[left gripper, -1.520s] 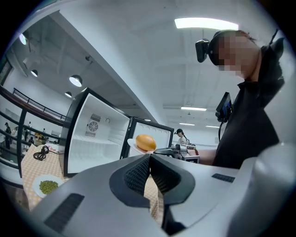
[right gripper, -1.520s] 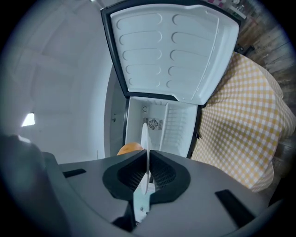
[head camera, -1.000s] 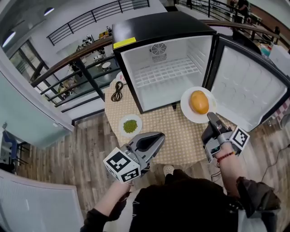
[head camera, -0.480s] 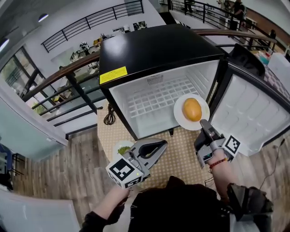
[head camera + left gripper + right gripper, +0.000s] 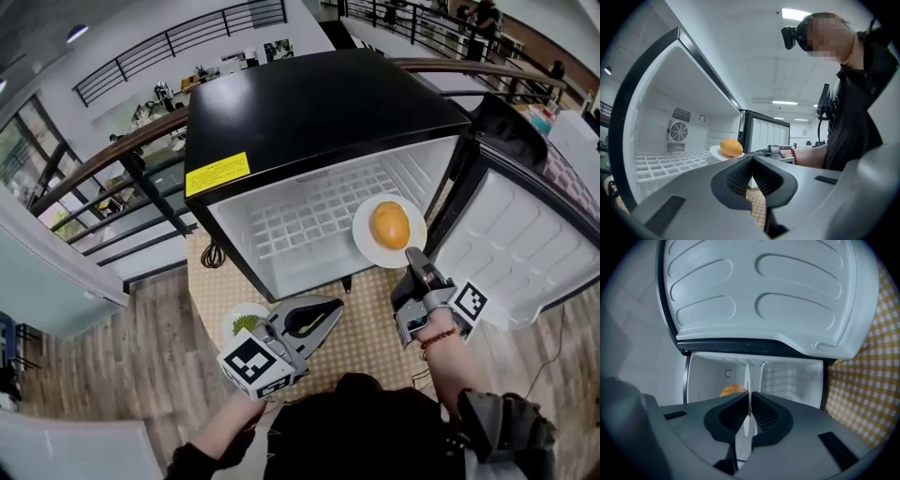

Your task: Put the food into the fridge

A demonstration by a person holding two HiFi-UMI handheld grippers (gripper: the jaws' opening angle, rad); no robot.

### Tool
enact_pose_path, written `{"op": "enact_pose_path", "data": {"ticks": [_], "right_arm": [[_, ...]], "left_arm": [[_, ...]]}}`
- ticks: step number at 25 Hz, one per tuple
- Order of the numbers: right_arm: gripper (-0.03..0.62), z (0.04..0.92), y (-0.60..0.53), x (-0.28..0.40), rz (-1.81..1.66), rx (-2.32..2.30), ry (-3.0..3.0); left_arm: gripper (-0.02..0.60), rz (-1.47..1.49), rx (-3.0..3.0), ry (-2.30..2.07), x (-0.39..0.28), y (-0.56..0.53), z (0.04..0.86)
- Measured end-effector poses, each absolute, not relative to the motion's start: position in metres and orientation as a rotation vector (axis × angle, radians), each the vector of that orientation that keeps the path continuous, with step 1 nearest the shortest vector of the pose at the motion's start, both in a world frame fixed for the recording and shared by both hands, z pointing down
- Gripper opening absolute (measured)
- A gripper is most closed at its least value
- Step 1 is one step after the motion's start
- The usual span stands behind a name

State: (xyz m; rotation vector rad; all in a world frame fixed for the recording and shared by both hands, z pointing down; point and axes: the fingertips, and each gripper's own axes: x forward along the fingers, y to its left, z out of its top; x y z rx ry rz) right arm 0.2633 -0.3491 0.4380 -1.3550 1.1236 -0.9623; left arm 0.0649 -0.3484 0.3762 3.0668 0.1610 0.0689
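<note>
The right hand-held gripper [image 5: 410, 251] is clamped on the near rim of a white plate [image 5: 366, 240] and holds it roughly level, with an orange oval food [image 5: 390, 225] sitting loose near the plate's middle. The plate hangs at the mouth of the open fridge [image 5: 319, 103], its far part over the front of the wire shelf [image 5: 300, 220], and as far as I can tell it is not yet set down. The left hand-held gripper [image 5: 334, 304] has its jaws together on nothing and hovers lower, over the checked bench [image 5: 370, 323], beside a small plate of green food [image 5: 231, 326]. The grip is a thin pinch at one edge, so the likely failure is the plate sagging or twisting and the food rolling off. A knock of the rim against the fridge's right wall or the shelf's front edge could do the same. There is generous room to the left across the bare shelf. It is tight on the right, where the plate sits near the wall and the open door [image 5: 525, 234].
</note>
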Motion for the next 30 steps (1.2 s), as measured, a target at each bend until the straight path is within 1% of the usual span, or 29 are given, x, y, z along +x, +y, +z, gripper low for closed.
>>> {"op": "enact_pose_path", "data": {"ticks": [11,21,30], "right_arm": [[0.025,0.422,-0.362,0.273,-0.853,-1.481,1.032],[0.025,0.429,-0.390,0.275,-0.877,-1.493,0.951],[0.025,0.435,-0.411,0.287,-0.907,-1.518,0.908]], "left_arm": [[0.012,0.057,3.017,0.256,0.043,-0.361,0.366],[0.012,0.060,3.022,0.302,0.020,-0.374,0.361],[0.012,0.052,2.999,0.306,0.015,-0.378,0.367]]}}
